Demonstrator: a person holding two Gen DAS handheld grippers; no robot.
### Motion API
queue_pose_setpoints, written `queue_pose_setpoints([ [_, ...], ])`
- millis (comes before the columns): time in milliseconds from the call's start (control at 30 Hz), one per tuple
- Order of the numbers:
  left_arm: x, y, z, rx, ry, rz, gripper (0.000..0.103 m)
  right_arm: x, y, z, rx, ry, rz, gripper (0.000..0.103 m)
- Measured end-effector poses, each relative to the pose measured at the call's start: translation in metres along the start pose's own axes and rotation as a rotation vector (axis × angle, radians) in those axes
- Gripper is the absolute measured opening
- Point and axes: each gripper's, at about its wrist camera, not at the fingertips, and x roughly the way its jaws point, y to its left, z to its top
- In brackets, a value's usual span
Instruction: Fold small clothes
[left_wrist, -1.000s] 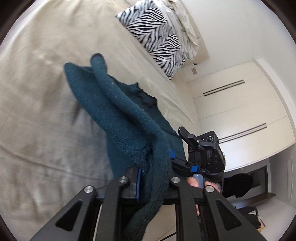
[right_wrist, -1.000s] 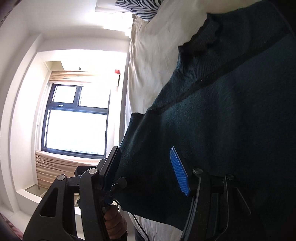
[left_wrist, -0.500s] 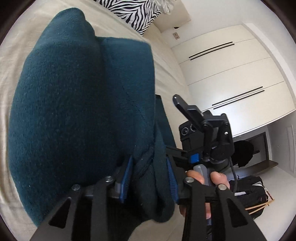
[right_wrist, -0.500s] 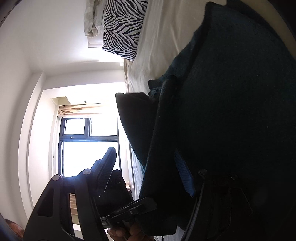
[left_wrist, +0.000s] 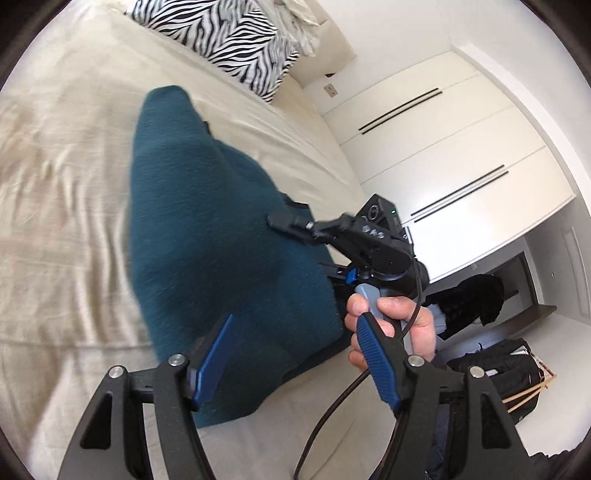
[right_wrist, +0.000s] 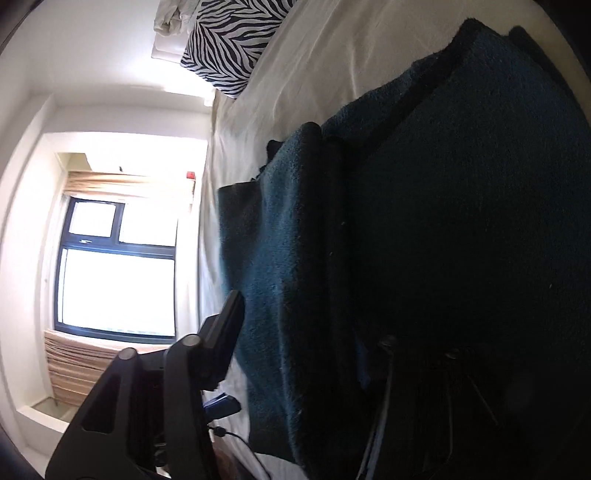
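The teal knit garment (left_wrist: 221, 236) lies on the bed (left_wrist: 62, 206) in a doubled-over bundle, just ahead of my left jaws and spreading away from them toward the zebra-print pillow (left_wrist: 229, 40) far beyond. My left gripper (left_wrist: 295, 360) stands wide open, blue pads apart with nothing between them, the near edge of the cloth showing in the gap and under the left pad. My right gripper (right_wrist: 295, 354) sits right against the garment's other side: in its own view one finger stands clear on the window side (right_wrist: 114, 266), while the other is lost in dark knit, so the jaws look spread around the layered edge, though I cannot tell whether they bear on it. From my left view my right hand (left_wrist: 399, 325) wraps the handle of that gripper, beside the bundle's far edge. I judge one fold is laid down and the step in hand is releasing and resetting. The next move, I think, calls for choosing a fresh edge, probably the near end by my left jaws, closing on all layers together and carrying them over evenly, since thick knit tends to slide and bunch.
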Motion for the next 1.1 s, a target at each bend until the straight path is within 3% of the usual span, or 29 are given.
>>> queue_pose_setpoints([
  [67, 0.001, 0.001, -0.006, -0.018, 0.002, 0.009, 0.07, -0.001, 0.007, -0.001, -0.038, -0.013, -0.067, 0.016],
  [267, -0.005, 0.001, -0.005, 0.006, -0.006, 0.029, 0.07, -0.043, 0.019, -0.003, -0.103, -0.126, -0.112, 0.014],
  [500, 0.016, -0.014, 0.002, 0.043, 0.012, 0.04, 0.07, -0.088, -0.003, -0.006, -0.086, -0.191, -0.152, 0.014],
  [733, 0.037, -0.029, 0.009, 0.082, 0.041, 0.058, 0.07, -0.105, -0.058, -0.013, 0.002, -0.209, -0.151, 0.013],
  [900, 0.048, -0.034, 0.021, 0.092, 0.043, 0.098, 0.07, -0.103, -0.099, -0.017, 0.081, -0.214, -0.041, 0.013],
  [1100, 0.06, -0.051, 0.047, 0.196, 0.002, 0.132, 0.07, -0.101, -0.098, -0.01, 0.066, -0.198, -0.049, 0.016],
])
